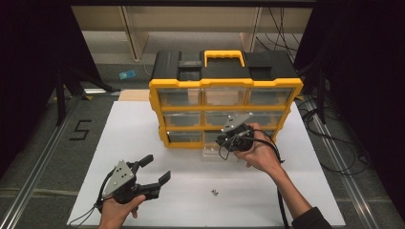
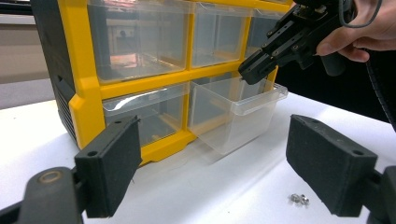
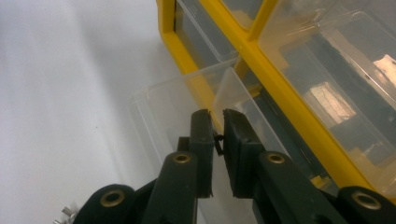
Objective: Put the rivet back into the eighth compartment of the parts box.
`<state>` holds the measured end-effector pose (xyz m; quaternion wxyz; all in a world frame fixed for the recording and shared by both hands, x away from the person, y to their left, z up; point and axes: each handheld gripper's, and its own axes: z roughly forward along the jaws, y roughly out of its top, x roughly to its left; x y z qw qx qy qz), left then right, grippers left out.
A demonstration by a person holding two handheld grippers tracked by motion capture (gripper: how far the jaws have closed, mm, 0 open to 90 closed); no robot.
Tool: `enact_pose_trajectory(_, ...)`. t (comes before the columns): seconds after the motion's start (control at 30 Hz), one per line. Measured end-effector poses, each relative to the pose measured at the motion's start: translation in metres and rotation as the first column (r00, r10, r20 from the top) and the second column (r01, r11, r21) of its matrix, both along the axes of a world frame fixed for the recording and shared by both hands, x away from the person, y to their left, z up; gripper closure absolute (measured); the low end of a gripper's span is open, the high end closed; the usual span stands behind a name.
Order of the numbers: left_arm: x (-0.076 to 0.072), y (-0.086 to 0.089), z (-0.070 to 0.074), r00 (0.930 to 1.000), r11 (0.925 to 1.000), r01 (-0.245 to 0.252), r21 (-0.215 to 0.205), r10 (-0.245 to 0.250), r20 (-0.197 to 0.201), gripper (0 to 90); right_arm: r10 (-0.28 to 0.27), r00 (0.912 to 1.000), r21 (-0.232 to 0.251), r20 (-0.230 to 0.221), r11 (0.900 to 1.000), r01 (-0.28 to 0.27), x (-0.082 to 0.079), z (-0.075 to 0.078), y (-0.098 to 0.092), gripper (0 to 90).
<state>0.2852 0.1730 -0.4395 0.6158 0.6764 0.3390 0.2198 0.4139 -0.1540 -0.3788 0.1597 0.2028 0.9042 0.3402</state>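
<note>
Drawer (image 2: 233,112) pulled halfway out of organizer (image 1: 224,112), bottom row. Right gripper (image 3: 217,116) nearly pressed together above drawer, small dark item pinched. Left gripper (image 1: 155,169) spread, idle, near screws (image 1: 215,192). Risk: item dropped outside drawer if released off-centre.

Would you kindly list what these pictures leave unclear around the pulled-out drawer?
- Clear drawer: high view, right claw and hand cover most of it.
- Right claw's hold: right gripper view, a narrow gap shows between the jaws; something small and dark inside, too small to identify.
- Small metal pieces on the table: too small to identify.
</note>
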Motion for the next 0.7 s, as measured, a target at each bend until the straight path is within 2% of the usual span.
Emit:
enact_pose_trajectory(0.03,0.0,0.0,0.0,1.0,1.0,0.0,0.0,0.0,0.0,18.1,-0.003,1.0,0.006,-0.002,1.0,0.003,0.001,0.0,0.0,75.0)
enact_pose_trajectory(0.07,0.0,0.0,0.0,1.0,1.0,-0.001,0.001,0.001,0.001,18.1,-0.003,1.0,0.006,-0.002,1.0,0.003,0.001,0.0,0.0,75.0)
enact_pose_trajectory(0.1,0.0,0.0,0.0,1.0,1.0,-0.001,0.002,0.001,0.001,18.0,-0.005,1.0,0.005,-0.001,1.0,0.005,0.001,0.001,-0.001,65.2)
enact_pose_trajectory(0.13,0.0,0.0,0.0,1.0,1.0,0.0,-0.001,0.0,0.002,18.1,-0.016,0.9998,0.01,0.01,1.0,0.016,-0.001,0.001,-0.001,60.4)
enact_pose_trajectory(0.17,0.0,0.0,0.0,1.0,1.0,0.0,-0.001,0.0,0.002,18.1,-0.016,0.9998,0.01,0.01,1.0,0.016,-0.001,0.001,-0.001,60.4)
enact_pose_trajectory(0.2,0.0,0.0,0.0,1.0,1.0,0.0,-0.002,0.0,0.002,18.1,-0.021,0.9994,0.02,0.026,1.0,0.021,-0.001,0.004,-0.001,55.6)
enact_pose_trajectory(0.23,0.0,0.0,0.0,1.0,1.0,-0.001,-0.004,0.001,0.002,18.1,-0.009,0.9991,0.041,0.041,0.999,0.008,-0.005,0.009,-0.001,50.1)
enact_pose_trajectory(0.3,0.0,0.0,0.0,1.0,1.0,-0.001,-0.004,0.001,0.002,18.1,0.008,0.9989,0.055,0.047,0.998,-0.01,-0.011,0.015,0.0,44.9)
enact_pose_trajectory(0.53,0.0,0.0,0.0,1.0,1.0,0.001,-0.002,-0.001,0.003,18.0,0.087,0.9945,0.06,0.058,0.994,-0.09,-0.035,0.028,0.009,36.5)
enact_pose_trajectory(0.7,0.0,0.0,0.0,1.0,1.0,-0.001,-0.004,0.001,0.002,18.1,0.116,0.9922,0.051,0.047,0.992,-0.118,-0.043,0.027,0.014,33.3)
